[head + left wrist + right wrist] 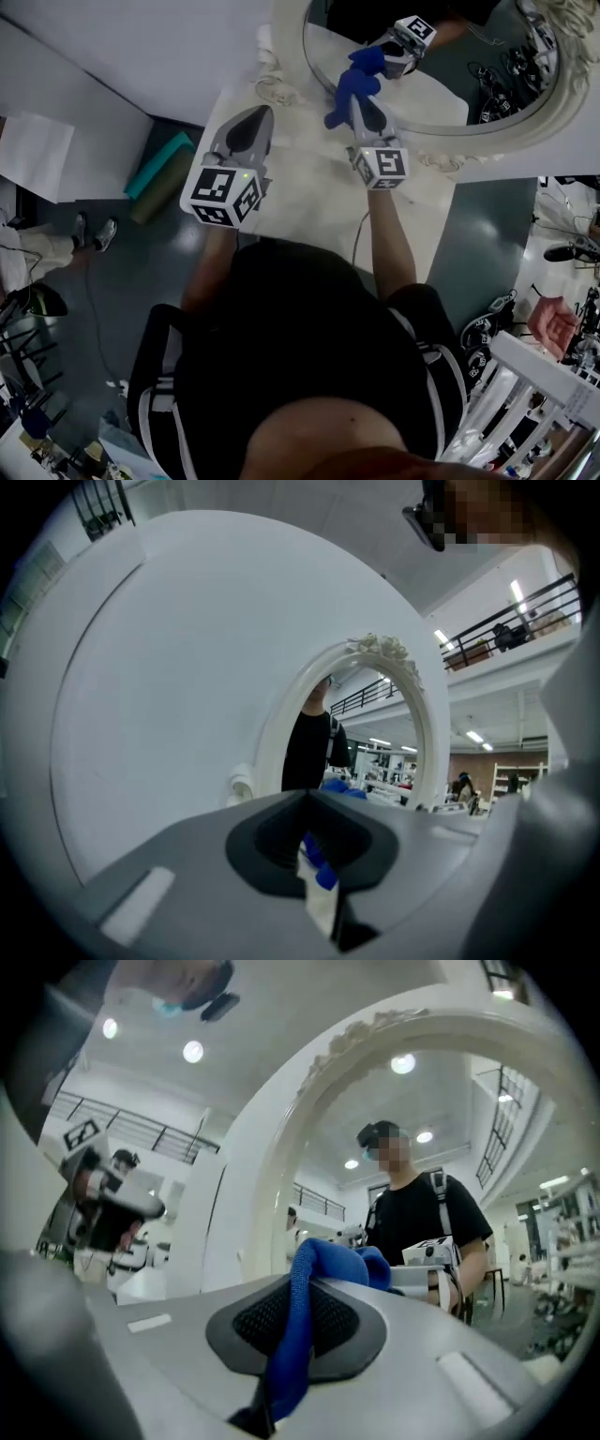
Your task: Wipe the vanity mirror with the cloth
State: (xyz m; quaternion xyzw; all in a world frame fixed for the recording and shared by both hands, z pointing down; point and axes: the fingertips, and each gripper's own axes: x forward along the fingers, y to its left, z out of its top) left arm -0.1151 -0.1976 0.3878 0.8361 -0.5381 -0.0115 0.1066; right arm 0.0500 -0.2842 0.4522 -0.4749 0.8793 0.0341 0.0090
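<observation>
A blue cloth [356, 82] is pinched in the right tool [364, 101] at the vanity mirror's [450, 98] near edge. The left tool [262, 114] is pressed together, empty. Wiping is judged barely begun.

I hold two grippers, my left gripper [260, 114] and right gripper [362, 101]; there is one blue cloth [355, 82], one oval mirror [436, 94], one white table [309, 192].

The head view looks steeply down from above the person [309, 356] onto the white bench [300, 178] and the mirror [459, 75] standing beyond it. The left gripper view faces the mirror [361, 733] from farther back and at a slant. The right gripper view sits close to the mirror [412, 1176], facing the glass. All three views share the mirror.
</observation>
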